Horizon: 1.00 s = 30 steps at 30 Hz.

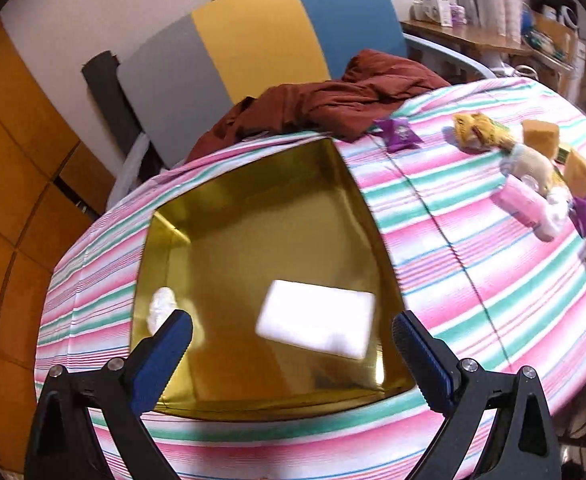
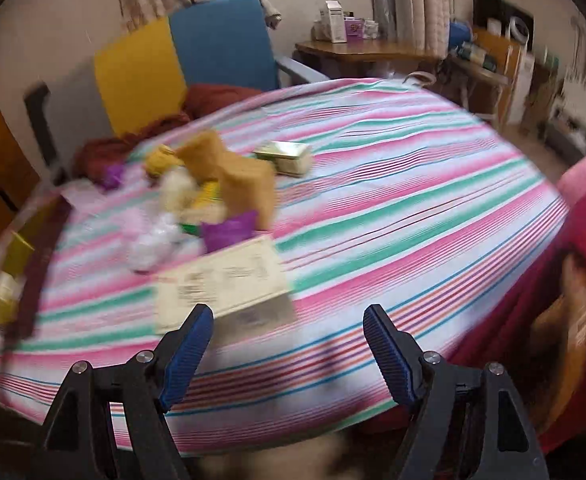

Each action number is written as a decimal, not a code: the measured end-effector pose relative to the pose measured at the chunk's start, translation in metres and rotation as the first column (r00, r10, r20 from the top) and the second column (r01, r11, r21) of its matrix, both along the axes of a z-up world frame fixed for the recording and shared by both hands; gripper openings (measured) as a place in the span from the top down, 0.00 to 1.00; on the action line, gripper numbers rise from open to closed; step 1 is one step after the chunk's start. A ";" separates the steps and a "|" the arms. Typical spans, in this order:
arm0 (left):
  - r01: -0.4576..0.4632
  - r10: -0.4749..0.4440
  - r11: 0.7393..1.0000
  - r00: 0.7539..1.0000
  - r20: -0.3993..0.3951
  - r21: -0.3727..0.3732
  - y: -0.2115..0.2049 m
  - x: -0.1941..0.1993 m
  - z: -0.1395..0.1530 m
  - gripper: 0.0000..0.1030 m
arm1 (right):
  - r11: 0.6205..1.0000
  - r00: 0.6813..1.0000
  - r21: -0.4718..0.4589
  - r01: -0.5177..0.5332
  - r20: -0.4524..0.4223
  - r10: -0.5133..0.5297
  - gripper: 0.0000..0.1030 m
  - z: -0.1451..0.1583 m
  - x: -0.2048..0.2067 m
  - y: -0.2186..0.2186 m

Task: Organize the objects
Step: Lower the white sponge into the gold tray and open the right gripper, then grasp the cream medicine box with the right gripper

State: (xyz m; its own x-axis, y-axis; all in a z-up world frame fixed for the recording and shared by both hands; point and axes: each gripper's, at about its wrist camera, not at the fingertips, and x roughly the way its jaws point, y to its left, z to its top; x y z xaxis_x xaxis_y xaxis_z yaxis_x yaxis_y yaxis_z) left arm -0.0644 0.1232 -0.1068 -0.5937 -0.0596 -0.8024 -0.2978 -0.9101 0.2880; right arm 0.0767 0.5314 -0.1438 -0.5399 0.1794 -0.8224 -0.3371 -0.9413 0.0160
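Both tongs are standing wide open and gripping nothing. The left gripper (image 1: 292, 330) is hovering over the near edge of the gold box (image 1: 249, 400), which is sitting open on the striped tablecloth (image 1: 473, 280). A white rectangular packet (image 1: 317, 318) is lying blurred inside the box toward its near right, and a small crinkly white item (image 1: 161, 306) is resting by the near left wall. The right gripper (image 2: 288, 330) is hanging above the near part of the table, with a flat cream box (image 2: 223, 284) lying just beyond its left finger.

Judging from this, sorting is under way but mostly undone: only two things are sitting in the gold box, while the main pile is waiting well to its right. That pile is holding two tan sponge-like cubes (image 1: 540, 138), a pale plush toy (image 1: 533, 162), a pink bottle (image 1: 527, 210), a yellow wrapped snack (image 1: 469, 130) and purple packets (image 1: 398, 134). A small green-and-gold tin (image 2: 287, 157) is sitting just to the right of the pile. A rust-red cloth (image 1: 333, 106) is lying bunched at the far edge.
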 end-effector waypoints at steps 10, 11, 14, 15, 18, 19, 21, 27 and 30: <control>0.104 -0.102 0.992 0.994 0.034 -0.065 0.045 0.021 -0.020 0.02 | 0.901 0.991 0.432 -0.048 0.135 -0.012 0.24 -0.028 -0.029 -0.006; 0.108 -0.106 0.992 0.994 0.031 -0.073 0.047 0.023 -0.021 0.02 | 0.892 0.989 0.450 -0.042 0.147 -0.028 0.24 -0.032 -0.029 -0.004; 0.112 -0.110 0.991 0.993 0.035 -0.072 0.049 0.023 -0.022 0.02 | 0.913 0.989 0.405 -0.049 0.149 -0.013 0.24 -0.037 -0.024 -0.008; 0.107 -0.104 0.992 0.994 0.036 -0.072 0.049 0.022 -0.022 0.02 | 0.921 0.992 0.388 -0.040 0.129 -0.012 0.24 -0.036 -0.022 -0.010; 0.105 -0.103 0.993 0.994 0.045 -0.062 0.050 0.019 -0.024 0.02 | 0.968 0.995 0.250 -0.026 0.102 0.001 0.23 -0.039 -0.025 -0.009; 0.104 -0.101 0.992 0.994 0.049 -0.065 0.052 0.018 -0.025 0.02 | 0.972 0.994 0.233 -0.030 0.108 0.005 0.23 -0.042 -0.030 -0.012; 0.104 -0.101 0.992 0.994 0.052 -0.069 0.055 0.018 -0.026 0.02 | 0.970 0.997 0.237 -0.046 0.066 0.031 0.24 -0.037 -0.037 -0.024; 0.115 -0.111 0.990 0.993 0.047 -0.083 0.058 0.019 -0.027 0.02 | 0.962 1.000 0.274 0.016 -0.021 -0.011 0.23 -0.013 -0.053 -0.034; 0.131 -0.127 0.989 0.991 0.052 -0.072 0.060 0.016 -0.027 0.02 | 0.994 0.998 0.092 -0.067 -0.013 0.069 0.23 -0.019 -0.047 -0.017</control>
